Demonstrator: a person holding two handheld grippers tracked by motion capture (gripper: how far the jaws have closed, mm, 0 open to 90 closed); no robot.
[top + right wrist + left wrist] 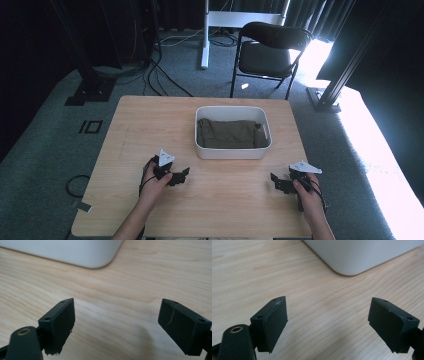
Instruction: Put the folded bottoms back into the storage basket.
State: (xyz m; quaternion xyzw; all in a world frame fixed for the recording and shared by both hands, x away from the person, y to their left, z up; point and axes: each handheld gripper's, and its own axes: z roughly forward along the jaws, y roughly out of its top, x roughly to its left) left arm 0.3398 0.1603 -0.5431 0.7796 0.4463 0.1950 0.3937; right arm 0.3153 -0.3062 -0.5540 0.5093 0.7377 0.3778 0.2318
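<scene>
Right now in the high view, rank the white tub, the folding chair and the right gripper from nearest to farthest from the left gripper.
1. White tub: just ahead and to the right of the left gripper, holding a folded dark cloth.
2. Right gripper: across the table's near edge, on the right.
3. Folding chair: beyond the table's far edge, on the floor.

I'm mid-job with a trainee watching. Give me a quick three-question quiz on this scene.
1. What lies inside the white tub?
2. True or false: the left gripper is shut on something.
3. Where do the two grippers rest: A) inside the tub, B) on the table nearer the person than the tub, C) on the chair?

Key: 1. A folded dark olive cloth. 2. False; its jaws stand open, as do the right gripper's. 3. B.
</scene>
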